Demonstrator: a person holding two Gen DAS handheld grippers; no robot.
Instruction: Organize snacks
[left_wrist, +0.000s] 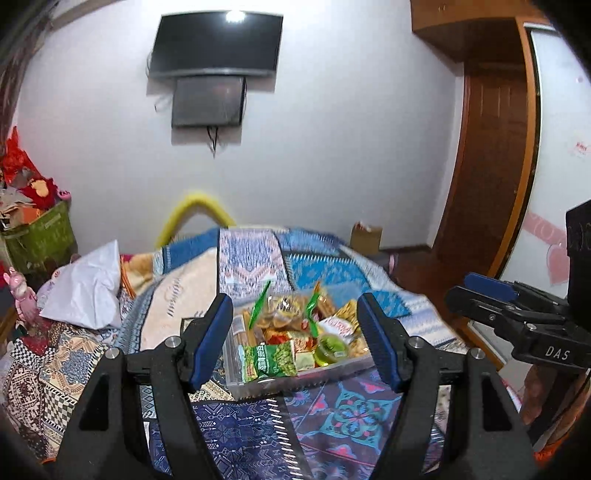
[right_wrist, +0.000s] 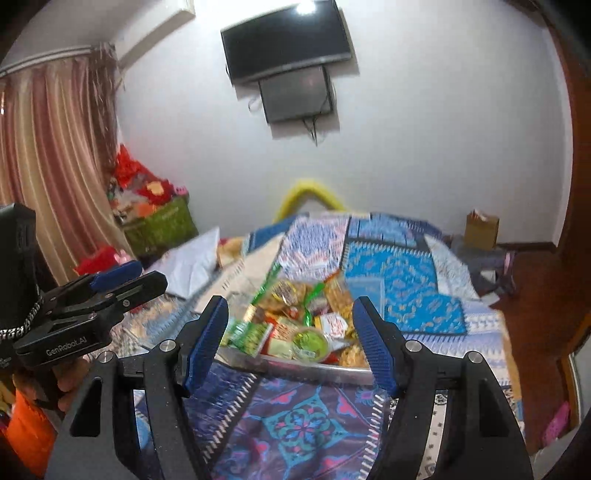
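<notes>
The left hand-held gripper is hovering above the bed, its two blue-padded fingers standing partly apart with nothing between them. Ahead of it and below, framed in the gap between its fingers, a clear tray is sitting on the patterned quilt, piled with snacks. A green packet is lying at the tray's near edge, and a small round green cup is sitting just to the right of it.

The right hand-held gripper is hanging at the left one's right side, also partly open and gripping nothing. From its own camera the same tray is lying ahead between its blue fingers, with the green cup near the front rim.

Each gripper is showing at the edge of the other's view. A hand in an orange sleeve is holding the left one. Beyond the bed, a dark screen is hanging on the white wall, and a white bag is lying on the quilt to the far left of the tray.
</notes>
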